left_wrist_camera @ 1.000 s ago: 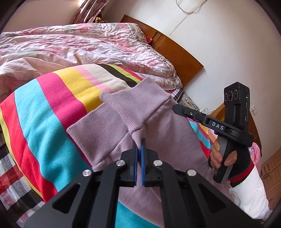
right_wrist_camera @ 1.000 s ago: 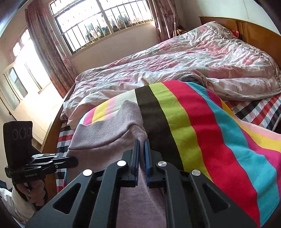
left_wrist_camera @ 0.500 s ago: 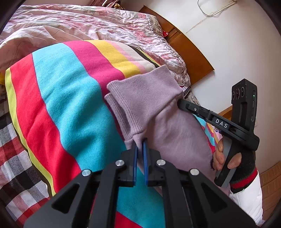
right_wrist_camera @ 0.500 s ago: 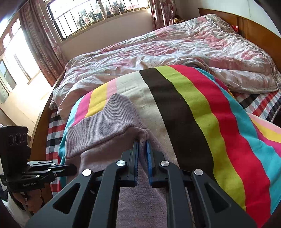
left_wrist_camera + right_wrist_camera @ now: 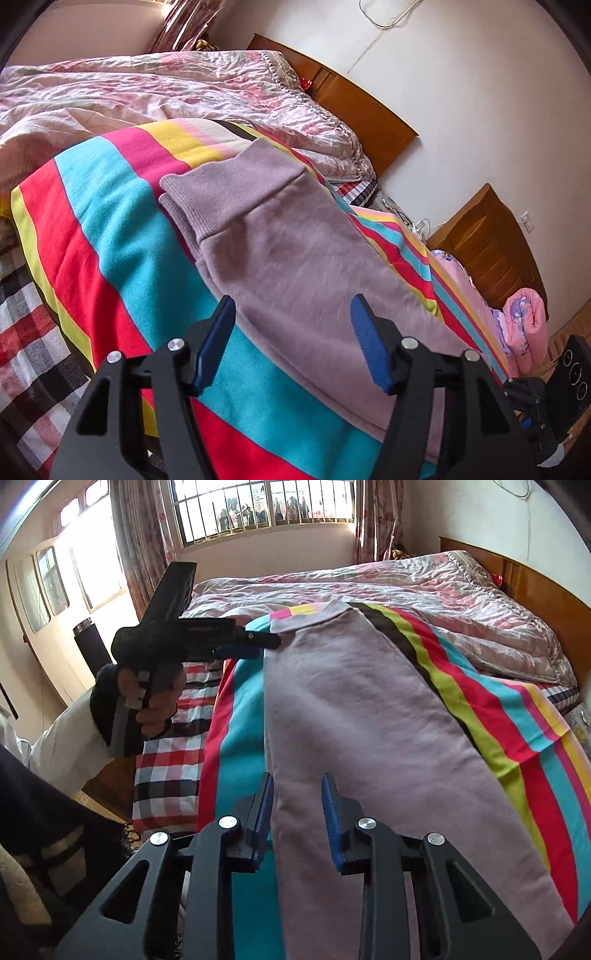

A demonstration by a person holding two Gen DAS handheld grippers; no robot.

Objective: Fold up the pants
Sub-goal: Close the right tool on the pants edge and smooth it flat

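Observation:
Lilac sweatpants lie flat on a striped blanket, one leg folded onto the other, ribbed cuffs at the far end. They also show in the right wrist view. My left gripper is open and empty, held above the pants' near edge. My right gripper is open and empty above the pants' left edge. The left gripper also appears in the right wrist view, beside the cuff.
A crumpled pink floral quilt lies beyond the blanket, against a wooden headboard. A plaid sheet covers the bed's side. A wooden nightstand and a pink bundle stand at the right. A window is behind.
Both grippers have opened and let go of the pants. The raised cloth has dropped flat onto the blanket. Both grippers have pulled back from it.

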